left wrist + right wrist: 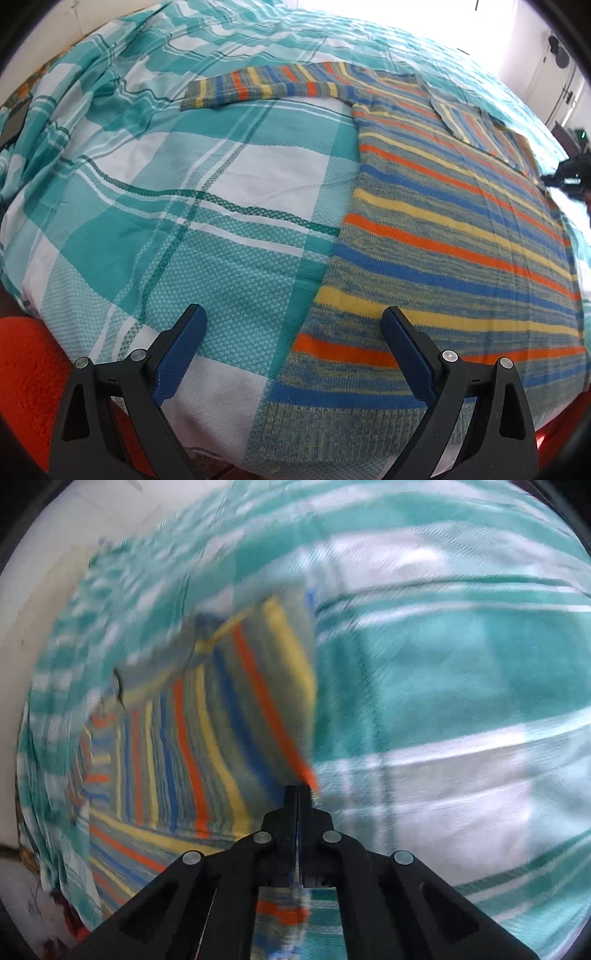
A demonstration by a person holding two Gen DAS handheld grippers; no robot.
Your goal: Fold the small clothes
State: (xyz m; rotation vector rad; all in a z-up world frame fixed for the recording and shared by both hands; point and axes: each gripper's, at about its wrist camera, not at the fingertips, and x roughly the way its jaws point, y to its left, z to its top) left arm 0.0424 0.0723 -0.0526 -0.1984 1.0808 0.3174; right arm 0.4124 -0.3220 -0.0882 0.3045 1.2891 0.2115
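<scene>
A small striped knit sweater (443,236), in grey-green, blue, orange and yellow, lies flat on the bed. One sleeve (258,86) stretches out to the far left. My left gripper (295,325) is open above the sweater's near left hem, its right finger (406,347) over the knit and its left finger (181,343) over the sheet. In the blurred right wrist view my right gripper (298,788) is shut on an edge of the sweater (229,716) and holds it lifted and folded over. The right gripper also shows far right in the left wrist view (569,173).
The bed is covered by a teal and white plaid sheet (207,206), bunched in folds at the far left (74,96). An orange-red surface (29,369) lies below the bed's near edge. A bright window glares at the back.
</scene>
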